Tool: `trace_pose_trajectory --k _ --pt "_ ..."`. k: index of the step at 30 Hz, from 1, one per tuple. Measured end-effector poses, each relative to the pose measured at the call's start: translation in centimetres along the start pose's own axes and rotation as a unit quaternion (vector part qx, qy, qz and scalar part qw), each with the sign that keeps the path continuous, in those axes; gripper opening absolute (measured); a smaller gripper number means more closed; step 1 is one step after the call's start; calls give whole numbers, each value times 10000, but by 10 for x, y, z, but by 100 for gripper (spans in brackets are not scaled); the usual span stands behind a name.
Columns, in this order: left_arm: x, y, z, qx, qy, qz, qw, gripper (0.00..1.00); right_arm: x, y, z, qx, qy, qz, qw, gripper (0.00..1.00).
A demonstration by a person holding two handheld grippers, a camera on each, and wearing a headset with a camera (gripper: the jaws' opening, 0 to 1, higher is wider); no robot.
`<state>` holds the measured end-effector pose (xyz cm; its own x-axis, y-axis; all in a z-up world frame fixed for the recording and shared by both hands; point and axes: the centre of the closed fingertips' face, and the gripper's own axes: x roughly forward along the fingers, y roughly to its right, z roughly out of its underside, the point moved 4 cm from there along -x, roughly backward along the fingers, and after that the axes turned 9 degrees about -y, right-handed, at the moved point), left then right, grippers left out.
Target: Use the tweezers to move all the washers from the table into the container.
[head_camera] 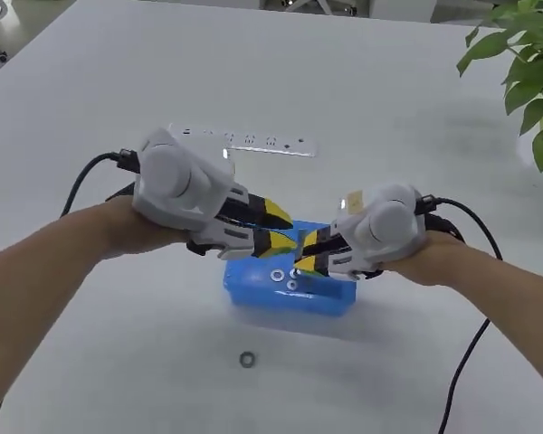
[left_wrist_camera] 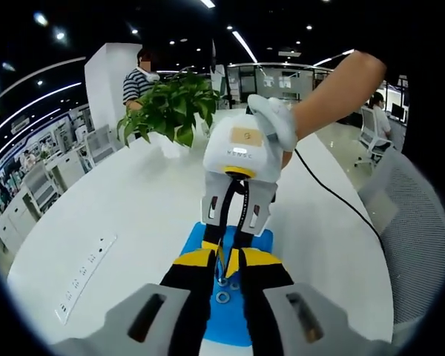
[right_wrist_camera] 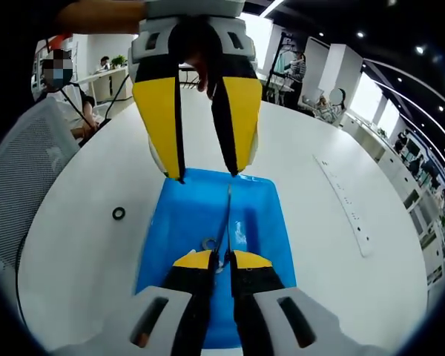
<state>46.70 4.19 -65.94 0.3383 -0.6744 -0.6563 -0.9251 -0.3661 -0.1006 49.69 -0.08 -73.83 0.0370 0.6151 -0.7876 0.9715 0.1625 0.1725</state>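
Tweezers (right_wrist_camera: 226, 222) are pinched between the closed fingers of the right gripper (right_wrist_camera: 221, 258). Their long axis runs straight ahead along that gripper, and the tips point toward the left gripper (right_wrist_camera: 206, 176) over the floor of the blue container (right_wrist_camera: 182, 230). The left gripper faces the right one from the opposite side. Its yellow-tipped fingers are spread and hold nothing, and they hang over the container's far edge in the right gripper view. A few washers (head_camera: 278, 274) lie inside the container, close to the tweezers. A lone washer (head_camera: 246, 359) lies on the white table (head_camera: 362, 90), near the container but apart from it. A power strip (head_camera: 244, 140) lies beyond the grippers, and a plant (head_camera: 534, 72) stands at the table's far right.
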Motion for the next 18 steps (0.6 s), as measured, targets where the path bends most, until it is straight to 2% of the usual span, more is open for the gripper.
trace_pose_trajectory --k 9,18 --pt "9 -3 -3 188 -79 59 9998 11 0 -1 -1 -99 -18 0 9999 10" --pt "11 -3 -3 289 -108 92 9995 6 -1 -1 0 -173 -42 -22 9998 10"
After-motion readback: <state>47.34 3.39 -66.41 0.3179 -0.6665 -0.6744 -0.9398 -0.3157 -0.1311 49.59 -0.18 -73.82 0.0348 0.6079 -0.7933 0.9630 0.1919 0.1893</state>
